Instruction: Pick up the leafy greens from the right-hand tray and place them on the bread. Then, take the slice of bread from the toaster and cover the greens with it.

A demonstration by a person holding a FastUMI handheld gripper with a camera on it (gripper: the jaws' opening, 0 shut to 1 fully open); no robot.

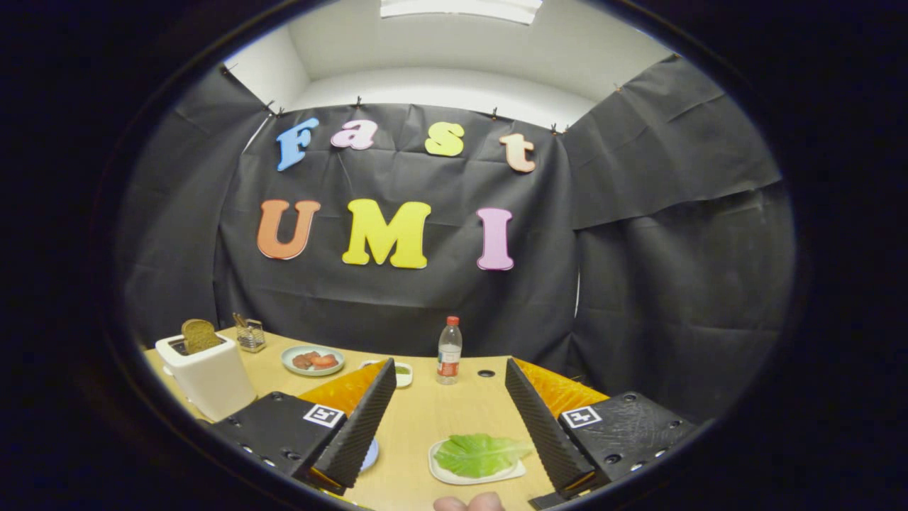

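The toaster (209,380) is noted furthest left on the wooden table (433,419), with one slice of bread (199,334) standing upright in its slot and rising clear of the top. The slice is judged light, stiff and crumbly; it would best be taken by the exposed upper edge, across its thin faces. Behind the toaster a small holder (250,335) is seen, then a plate of red food (313,360), a small dish (402,372) and a bottle (449,350) toward the wall. A blue-rimmed plate (369,455) is largely hidden under the left finger; whether bread lies on it cannot be told. The gripper (447,468) is held above the table with its fingers spread wide, nothing between them being pressed. The leafy greens (480,453) lie flat on a white tray (474,475), low between the fingers and nearer the right one. The leaf is judged very light, limp and easily torn; a gentle pinch at the thicker central rib or stem end is advised. Fingertips of a hand (469,502) are seen just below the tray
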